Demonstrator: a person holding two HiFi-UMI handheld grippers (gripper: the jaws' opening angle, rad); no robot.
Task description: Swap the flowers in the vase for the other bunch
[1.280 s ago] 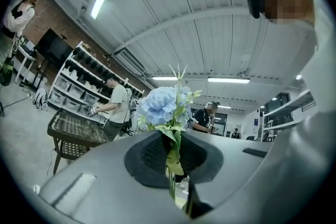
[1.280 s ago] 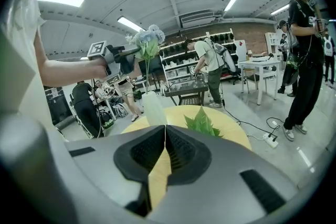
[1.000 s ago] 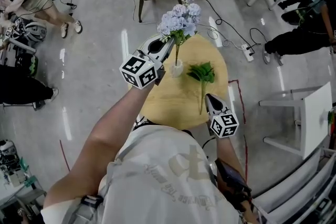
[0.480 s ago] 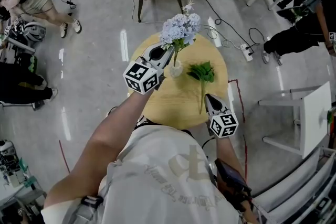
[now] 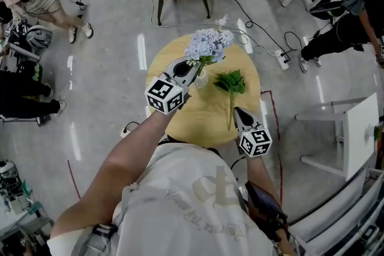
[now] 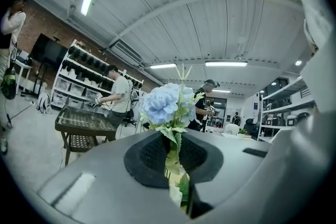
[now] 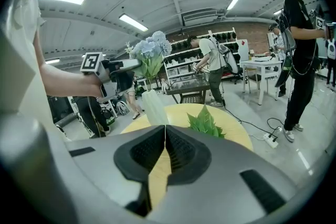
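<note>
On the round yellow wooden table, tall white vase; bunch of pale blue artificial hydrangeas, stem clamped in the left gripper, now lower over the vase than a second ago; green leafy sprig unmoved, flat beside the vase; right gripper closed, empty, at the near rim; stem end hidden from above, so whether it is inside the vase mouth cannot be told.
</note>
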